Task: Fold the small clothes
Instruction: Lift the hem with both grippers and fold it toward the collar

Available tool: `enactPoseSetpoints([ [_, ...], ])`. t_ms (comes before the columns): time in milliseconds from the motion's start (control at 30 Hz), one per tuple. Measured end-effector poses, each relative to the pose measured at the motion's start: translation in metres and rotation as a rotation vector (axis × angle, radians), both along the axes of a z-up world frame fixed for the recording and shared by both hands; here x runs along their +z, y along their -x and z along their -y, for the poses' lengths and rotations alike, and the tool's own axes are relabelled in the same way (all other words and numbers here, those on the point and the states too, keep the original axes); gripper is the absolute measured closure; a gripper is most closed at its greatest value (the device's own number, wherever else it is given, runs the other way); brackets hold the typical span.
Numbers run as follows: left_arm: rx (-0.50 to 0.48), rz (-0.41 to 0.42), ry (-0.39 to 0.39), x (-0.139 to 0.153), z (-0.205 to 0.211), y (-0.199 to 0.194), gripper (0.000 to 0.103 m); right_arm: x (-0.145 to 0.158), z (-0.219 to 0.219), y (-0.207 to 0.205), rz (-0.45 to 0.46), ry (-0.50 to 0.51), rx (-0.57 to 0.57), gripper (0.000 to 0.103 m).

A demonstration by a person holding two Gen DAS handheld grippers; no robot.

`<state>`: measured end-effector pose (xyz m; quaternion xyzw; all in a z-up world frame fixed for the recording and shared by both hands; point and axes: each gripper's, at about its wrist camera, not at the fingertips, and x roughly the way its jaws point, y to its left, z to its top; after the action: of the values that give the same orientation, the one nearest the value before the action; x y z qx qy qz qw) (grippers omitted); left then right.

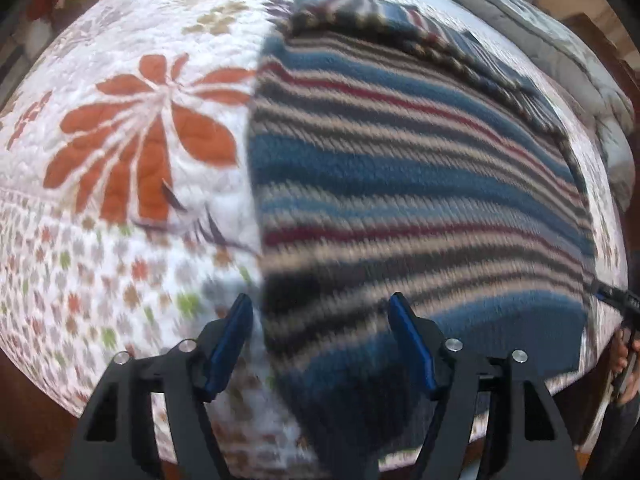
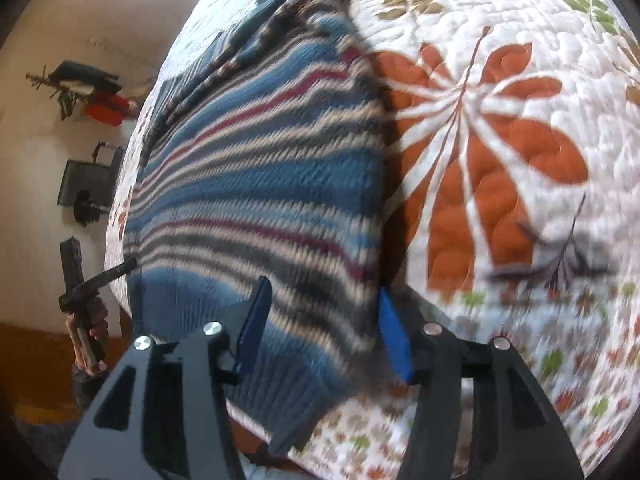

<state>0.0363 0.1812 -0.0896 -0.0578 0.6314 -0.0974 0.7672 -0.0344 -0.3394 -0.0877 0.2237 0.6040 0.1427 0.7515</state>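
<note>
Sweater (image 1: 400, 184) lies flat on quilt (image 1: 132, 160), long axis running away from both grippers. Left gripper (image 1: 324, 344) and right gripper (image 2: 320, 328) gape empty over its near hem corners, equally near.

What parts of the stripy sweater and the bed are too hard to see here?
- Sweater hem, left wrist view: blurred, and its bottom corner runs behind the left tool.
- Sweater sleeves, both views: folded away at the far end, too smeared to trace.
- Small flowers on the quilt, right wrist view: motion blur smears them.
- Under the sweater's lifted edge, right wrist view: dark shadow.
- Right tool, right wrist view: whether it touches the sweater, unclear.
</note>
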Motion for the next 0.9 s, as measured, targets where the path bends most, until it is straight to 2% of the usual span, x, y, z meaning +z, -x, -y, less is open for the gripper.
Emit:
enactPoseSetpoints([
  [100, -0.034, -0.021, 0.039, -0.001, 0.004, 0.016, 0.031, 0.000, -0.013, 0.014, -0.013, -0.007, 0.036, 0.048],
  [300, -0.019, -0.014, 0.120, -0.001, 0.005, 0.038, 0.029, -0.007, -0.034, 0.039, -0.032, -0.071, 0.082, 0.048],
  [333, -0.001, -0.011, 0.121, -0.001, 0.004, 0.040, 0.036, -0.009, -0.036, 0.041, -0.033, -0.087, 0.086, 0.048],
  [367, 0.020, -0.009, 0.114, -0.001, 0.004, 0.042, 0.055, -0.012, -0.039, 0.044, -0.038, -0.103, 0.088, 0.048],
  [433, 0.039, -0.015, 0.090, -0.002, 0.001, 0.045, 0.068, -0.015, -0.044, 0.048, -0.042, -0.111, 0.097, 0.050],
  [467, 0.042, -0.018, 0.103, -0.002, 0.000, 0.045, 0.075, -0.016, -0.048, 0.049, -0.040, -0.104, 0.105, 0.051],
  [500, 0.047, -0.032, 0.124, -0.002, -0.002, 0.046, 0.078, -0.016, -0.049, 0.050, -0.037, -0.094, 0.111, 0.058],
  [533, 0.050, -0.037, 0.129, -0.002, -0.004, 0.047, 0.078, -0.015, -0.050, 0.052, -0.034, -0.079, 0.118, 0.060],
  [567, 0.045, -0.038, 0.124, -0.002, -0.004, 0.049, 0.078, -0.015, -0.053, 0.052, -0.035, -0.077, 0.121, 0.061],
  [633, 0.026, -0.047, 0.101, -0.004, 0.006, 0.048, 0.076, -0.016, -0.056, 0.051, -0.046, -0.067, 0.132, 0.070],
  [667, 0.029, -0.043, 0.090, -0.004, 0.008, 0.049, 0.077, -0.016, -0.061, 0.051, -0.047, -0.042, 0.142, 0.082],
  [700, 0.034, -0.040, 0.084, -0.003, 0.010, 0.050, 0.080, -0.016, -0.065, 0.050, -0.044, -0.015, 0.149, 0.089],
  [733, 0.036, -0.043, 0.096, -0.002, 0.011, 0.050, 0.089, -0.014, -0.066, 0.050, -0.036, -0.004, 0.150, 0.092],
  [900, 0.065, -0.039, 0.134, 0.007, 0.004, 0.052, 0.092, 0.001, -0.066, 0.049, 0.015, -0.021, 0.145, 0.094],
])
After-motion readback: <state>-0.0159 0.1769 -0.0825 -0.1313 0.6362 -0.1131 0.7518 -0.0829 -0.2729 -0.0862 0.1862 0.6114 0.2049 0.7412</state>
